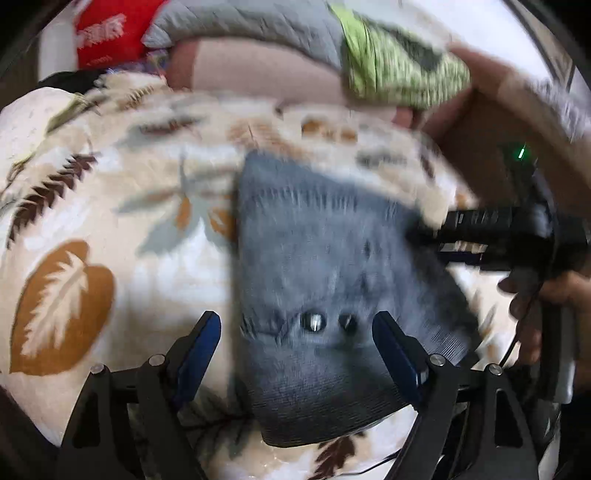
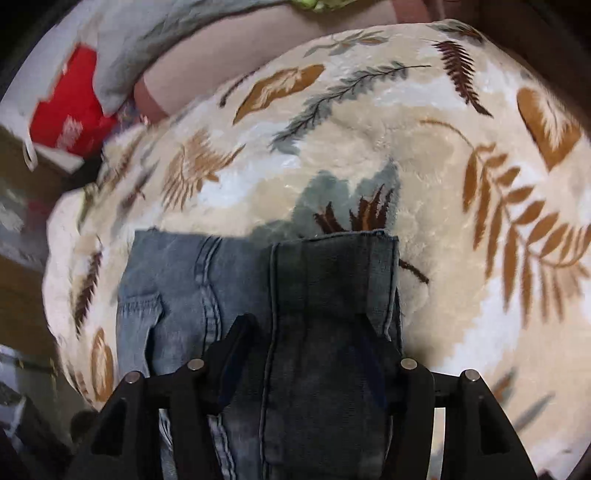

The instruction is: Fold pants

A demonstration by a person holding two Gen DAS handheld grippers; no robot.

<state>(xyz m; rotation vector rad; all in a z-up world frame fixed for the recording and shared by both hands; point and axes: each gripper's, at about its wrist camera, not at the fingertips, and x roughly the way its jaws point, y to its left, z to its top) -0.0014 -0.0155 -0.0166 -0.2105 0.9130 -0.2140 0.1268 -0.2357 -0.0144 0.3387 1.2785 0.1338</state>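
Note:
Blue denim pants [image 1: 317, 273] lie folded in a compact stack on a leaf-patterned plush blanket [image 1: 74, 206], their metal button [image 1: 314, 320] facing up. My left gripper [image 1: 297, 326] hovers open over the near part of the stack, its blue pads on either side of the button and touching nothing. My right gripper [image 1: 437, 232] reaches in from the right edge of the pants, blurred, with a person's hand [image 1: 535, 306] on it. In the right wrist view the pants [image 2: 325, 280] show a darker top layer running between the fingers of the right gripper [image 2: 306, 326], which stand apart over the denim.
The blanket [image 2: 424, 147] spreads wide around the pants. Behind it lie a grey quilt [image 1: 240, 22], a green patterned cloth [image 1: 399, 70] and a red bag [image 1: 103, 33], seen also as the red bag [image 2: 66, 122] at the left.

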